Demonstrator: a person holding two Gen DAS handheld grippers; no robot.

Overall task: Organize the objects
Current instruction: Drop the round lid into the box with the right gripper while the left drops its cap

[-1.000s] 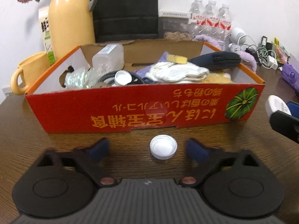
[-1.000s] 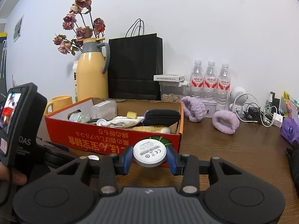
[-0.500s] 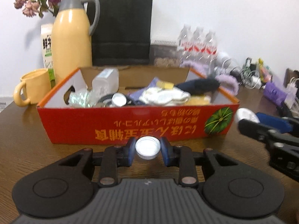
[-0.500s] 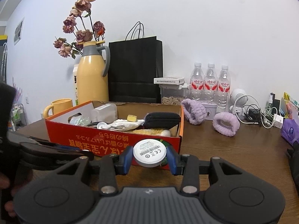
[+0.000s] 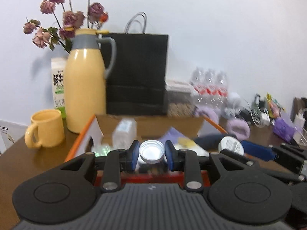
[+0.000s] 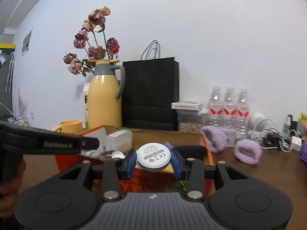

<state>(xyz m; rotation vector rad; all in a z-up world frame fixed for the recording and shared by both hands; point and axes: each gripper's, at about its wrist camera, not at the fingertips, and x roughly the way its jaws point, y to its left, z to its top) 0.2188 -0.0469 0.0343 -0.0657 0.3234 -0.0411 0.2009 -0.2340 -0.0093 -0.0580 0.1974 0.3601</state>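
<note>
My left gripper (image 5: 152, 154) is shut on a small white bottle cap (image 5: 152, 151) and holds it in the air over the near wall of the red cardboard box (image 5: 153, 178). My right gripper (image 6: 153, 158) is shut on a white round disc with a printed label (image 6: 154, 155), held over the box's right part (image 6: 208, 151); the disc also shows in the left wrist view (image 5: 231, 145). The box holds a clear plastic bottle (image 5: 124, 132), white cloth and a dark pouch (image 6: 191, 149).
Behind the box stand a yellow thermos jug (image 5: 85, 94) with dried roses, a yellow mug (image 5: 46, 128), a milk carton (image 5: 58, 84), a black paper bag (image 5: 137, 74) and three water bottles (image 6: 229, 105). Purple headbands (image 6: 247, 151) and cables lie on the brown table at the right.
My left gripper closed on the white cap on the table in front of the box and lifted it up over the box. My right gripper rose and moved over the box with the disc.
</note>
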